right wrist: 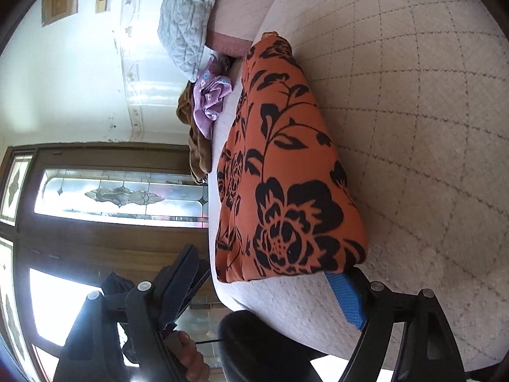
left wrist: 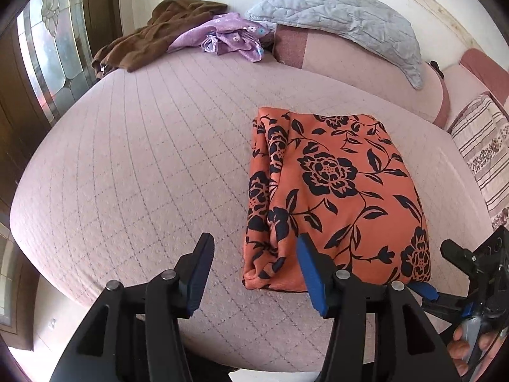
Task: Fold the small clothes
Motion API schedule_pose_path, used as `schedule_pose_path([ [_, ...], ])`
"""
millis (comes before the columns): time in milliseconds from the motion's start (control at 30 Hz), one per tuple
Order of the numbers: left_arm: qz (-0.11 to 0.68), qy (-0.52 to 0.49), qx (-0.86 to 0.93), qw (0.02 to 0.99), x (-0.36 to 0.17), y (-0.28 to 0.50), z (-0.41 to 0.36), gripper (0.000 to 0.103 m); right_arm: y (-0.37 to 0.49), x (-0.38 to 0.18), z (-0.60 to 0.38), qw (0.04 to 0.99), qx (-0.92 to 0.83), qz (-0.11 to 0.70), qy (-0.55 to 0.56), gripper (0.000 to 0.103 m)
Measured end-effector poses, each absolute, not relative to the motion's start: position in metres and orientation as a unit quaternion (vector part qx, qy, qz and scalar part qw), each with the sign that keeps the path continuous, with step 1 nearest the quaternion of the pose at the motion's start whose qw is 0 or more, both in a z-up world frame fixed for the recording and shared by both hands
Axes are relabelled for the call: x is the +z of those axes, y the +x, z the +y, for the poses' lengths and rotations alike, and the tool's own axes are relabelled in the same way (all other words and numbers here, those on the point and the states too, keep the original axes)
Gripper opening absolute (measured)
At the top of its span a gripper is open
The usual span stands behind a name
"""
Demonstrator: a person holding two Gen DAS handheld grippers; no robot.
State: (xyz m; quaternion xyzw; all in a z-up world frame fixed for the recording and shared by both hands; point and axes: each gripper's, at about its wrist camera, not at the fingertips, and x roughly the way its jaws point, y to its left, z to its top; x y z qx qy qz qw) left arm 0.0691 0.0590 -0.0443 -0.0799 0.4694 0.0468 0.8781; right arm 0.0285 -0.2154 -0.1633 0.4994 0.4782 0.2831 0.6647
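An orange cloth with a black flower print [left wrist: 337,191] lies folded into a rectangle on the pink quilted bed [left wrist: 143,159]. My left gripper [left wrist: 254,264] is open just above the cloth's near left corner, its right blue pad over the cloth's near edge. My right gripper [right wrist: 270,283] is rolled on its side and open at the cloth's near right corner [right wrist: 286,222]; one blue pad [right wrist: 346,299] lies at the cloth's edge, the other hangs off the bed. The right gripper also shows in the left wrist view [left wrist: 445,286].
A crumpled purple flowered garment [left wrist: 229,36] and a brown garment [left wrist: 152,35] lie at the far side of the bed. A grey quilted pillow [left wrist: 343,16] rests on a pink bolster. A striped cloth [left wrist: 483,159] lies at the right. A stained-glass door [left wrist: 47,47] stands left.
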Motion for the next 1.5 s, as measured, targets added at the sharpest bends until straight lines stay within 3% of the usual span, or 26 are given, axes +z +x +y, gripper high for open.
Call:
schedule_pose_path([
  [233,0.461,-0.090,0.051,0.881,-0.036,0.067,0.062,0.056,0.028,-0.166,-0.217,0.656,0.285,0.474,0.513,0.083],
  [333,0.452,-0.097,0.046,0.886,-0.037,0.067,0.061,0.071,0.025,-0.168,-0.218,0.654,0.285,0.473,0.517,0.083],
  [533,0.497,-0.090,0.049,0.861,-0.077,0.084,0.057,0.071,0.017,-0.176,-0.220,0.626,0.286,0.469,0.553,0.083],
  [600,0.497,-0.101,0.047,0.861,-0.079,0.085,0.058,0.068,0.016,-0.179,-0.218,0.619,0.284,0.472,0.560,0.083],
  [667,0.489,-0.103,0.040,0.865,-0.074,0.083,0.057,0.059,0.015,-0.181,-0.216,0.619,0.276,0.473,0.563,0.083],
  [867,0.505,-0.100,0.043,0.856,-0.081,0.091,0.059,0.060,0.021,-0.175,-0.220,0.633,0.259,0.452,0.573,0.083],
  [900,0.508,-0.106,0.038,0.854,-0.084,0.093,0.060,0.054,0.022,-0.177,-0.220,0.632,0.256,0.452,0.575,0.079],
  [933,0.509,-0.117,0.026,0.853,-0.086,0.094,0.060,0.026,0.023,-0.180,-0.220,0.631,0.249,0.453,0.578,0.075],
  [1000,0.495,-0.117,0.021,0.861,-0.077,0.091,0.058,0.017,0.025,-0.184,-0.217,0.630,0.243,0.460,0.576,0.033],
  [1100,0.451,-0.126,0.007,0.884,-0.053,0.080,0.056,0.016,0.022,-0.167,-0.221,0.656,0.238,0.445,0.561,0.025],
  [1200,0.485,-0.158,0.021,0.860,-0.085,0.085,0.069,0.017,0.024,-0.159,-0.231,0.670,0.241,0.428,0.557,0.024],
  [1233,0.503,-0.172,0.028,0.846,-0.105,0.088,0.073,0.022,0.027,-0.173,-0.231,0.657,0.238,0.445,0.560,0.025],
  [1333,0.484,-0.176,0.030,0.857,-0.100,0.080,0.076,0.036,0.020,-0.216,-0.231,0.598,0.218,0.487,0.597,0.027],
  [1433,0.488,-0.177,0.028,0.854,-0.094,0.077,0.083,0.041,0.009,-0.204,-0.240,0.625,0.246,0.484,0.561,0.034],
  [1500,0.485,-0.187,0.029,0.853,-0.088,0.076,0.089,0.042,0.005,-0.196,-0.246,0.635,0.253,0.492,0.539,0.065],
])
